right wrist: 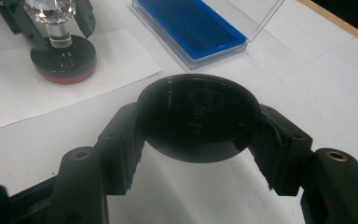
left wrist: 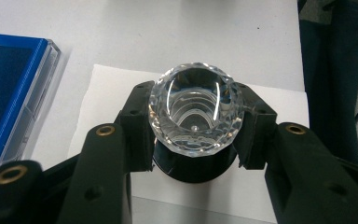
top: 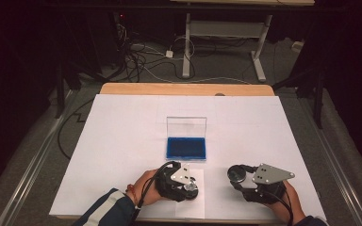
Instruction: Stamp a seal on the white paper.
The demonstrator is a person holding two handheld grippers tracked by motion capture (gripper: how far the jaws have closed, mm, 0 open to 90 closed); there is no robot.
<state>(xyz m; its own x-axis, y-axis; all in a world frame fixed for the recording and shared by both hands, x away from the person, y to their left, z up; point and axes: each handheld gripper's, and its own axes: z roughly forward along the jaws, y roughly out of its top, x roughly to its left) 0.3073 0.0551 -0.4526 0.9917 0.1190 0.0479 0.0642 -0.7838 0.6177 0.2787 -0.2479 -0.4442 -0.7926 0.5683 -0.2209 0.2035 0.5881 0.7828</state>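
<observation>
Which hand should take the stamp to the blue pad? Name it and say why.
Left. The left gripper clamps the crystal-topped stamp on the paper sheet beside the blue pad. The right gripper is shut on a black round cap.

This looks like a lab or test room. The bench [top: 122, 141] is covered with plain white paper. Behind it the room is dark, with many cables [top: 141, 59] lying on the grey floor [top: 37, 141] and a desk with metal legs [top: 259, 52].
</observation>
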